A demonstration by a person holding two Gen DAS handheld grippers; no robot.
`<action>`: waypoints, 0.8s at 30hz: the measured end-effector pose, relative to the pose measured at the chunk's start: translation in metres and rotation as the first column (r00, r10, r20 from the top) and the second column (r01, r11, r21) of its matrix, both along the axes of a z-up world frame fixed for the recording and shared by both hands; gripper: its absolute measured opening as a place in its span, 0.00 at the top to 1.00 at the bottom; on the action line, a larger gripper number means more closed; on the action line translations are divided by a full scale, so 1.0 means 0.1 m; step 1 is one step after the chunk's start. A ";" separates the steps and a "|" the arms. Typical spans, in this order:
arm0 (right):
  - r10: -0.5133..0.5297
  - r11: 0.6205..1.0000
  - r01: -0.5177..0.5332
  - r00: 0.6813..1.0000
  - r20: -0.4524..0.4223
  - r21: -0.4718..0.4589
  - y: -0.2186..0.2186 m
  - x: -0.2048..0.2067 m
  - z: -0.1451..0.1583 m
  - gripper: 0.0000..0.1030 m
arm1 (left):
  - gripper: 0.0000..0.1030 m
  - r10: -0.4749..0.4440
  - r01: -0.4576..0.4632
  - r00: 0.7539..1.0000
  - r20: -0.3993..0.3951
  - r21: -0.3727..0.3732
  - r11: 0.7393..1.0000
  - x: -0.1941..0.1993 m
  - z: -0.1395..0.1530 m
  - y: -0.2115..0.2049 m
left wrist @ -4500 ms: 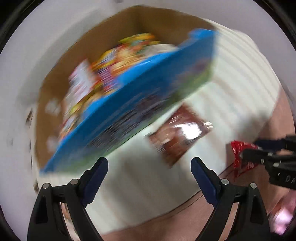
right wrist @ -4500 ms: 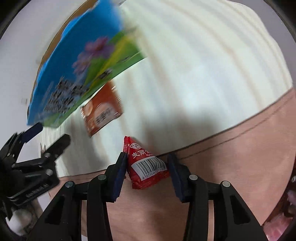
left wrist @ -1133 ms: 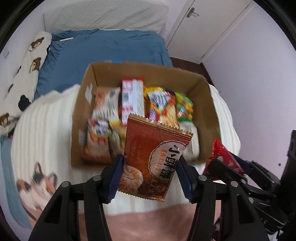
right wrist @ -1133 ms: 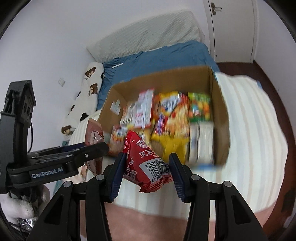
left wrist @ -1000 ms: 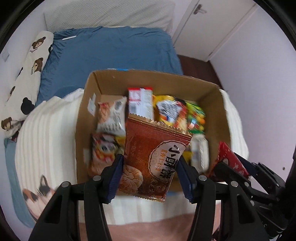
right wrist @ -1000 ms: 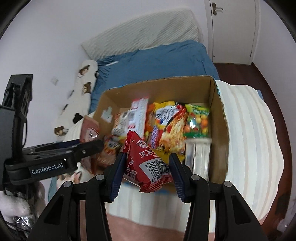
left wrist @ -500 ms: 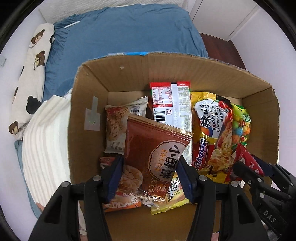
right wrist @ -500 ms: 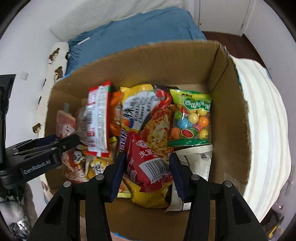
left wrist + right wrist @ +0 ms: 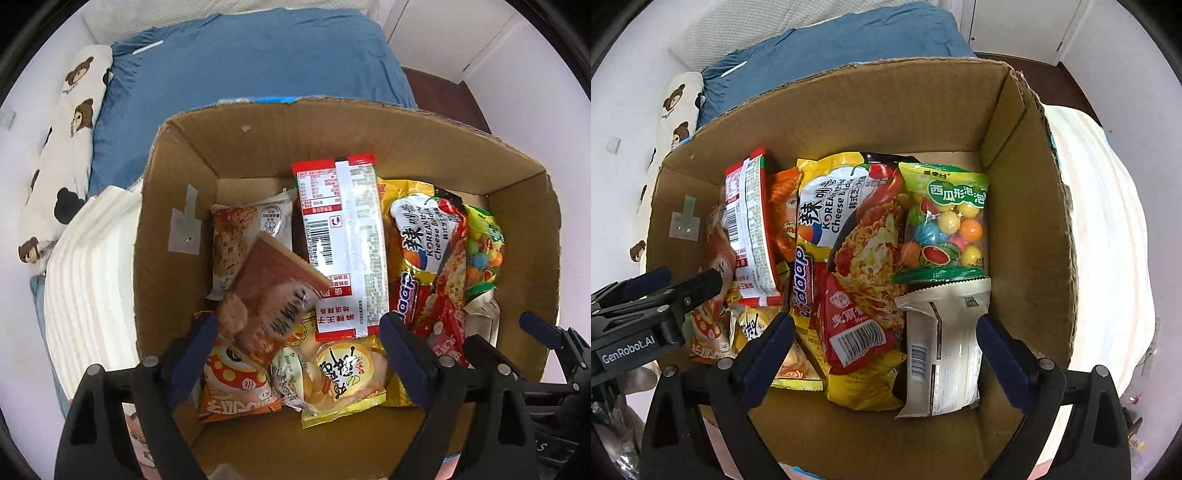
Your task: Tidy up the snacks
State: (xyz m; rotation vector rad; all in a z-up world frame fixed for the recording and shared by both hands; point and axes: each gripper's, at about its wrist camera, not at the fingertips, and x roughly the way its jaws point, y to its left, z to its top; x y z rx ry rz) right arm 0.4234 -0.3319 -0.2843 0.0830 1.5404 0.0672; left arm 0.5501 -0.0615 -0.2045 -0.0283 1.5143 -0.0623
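Note:
An open cardboard box holds several snack packets. My left gripper is open above the box. The brown cracker packet lies loose and tilted on the packets at the box's left, between and just beyond my fingers. My right gripper is open too. The small red packet with a barcode rests on a yellow packet in the middle of the box, between my fingers and free of them. The right gripper shows in the left wrist view, and the left gripper in the right wrist view.
The box sits on a cream striped blanket. Inside lie a noodle pack, a green gumball bag, a tall red-and-white pack and a white pouch. A blue bed lies beyond.
Both grippers came down over the box and opened. The brown cracker packet dropped from the left gripper and the red packet from the right; both now lie in the box.

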 end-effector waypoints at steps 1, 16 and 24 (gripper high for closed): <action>0.002 1.000 -0.002 1.000 0.006 -0.008 0.01 -0.03 0.03 0.03 | 0.13 0.001 -0.001 1.000 0.006 0.004 1.000 -0.01 0.02 0.00; 0.004 1.000 -0.003 0.994 0.111 -0.010 0.00 -0.39 0.54 0.02 | 0.13 0.014 -0.015 0.993 0.120 0.012 1.000 -0.37 0.45 0.00; 0.014 1.000 -0.016 0.972 0.236 0.004 0.02 -0.79 0.97 0.02 | 0.13 0.027 -0.024 0.966 0.258 -0.013 1.000 -0.85 0.90 0.00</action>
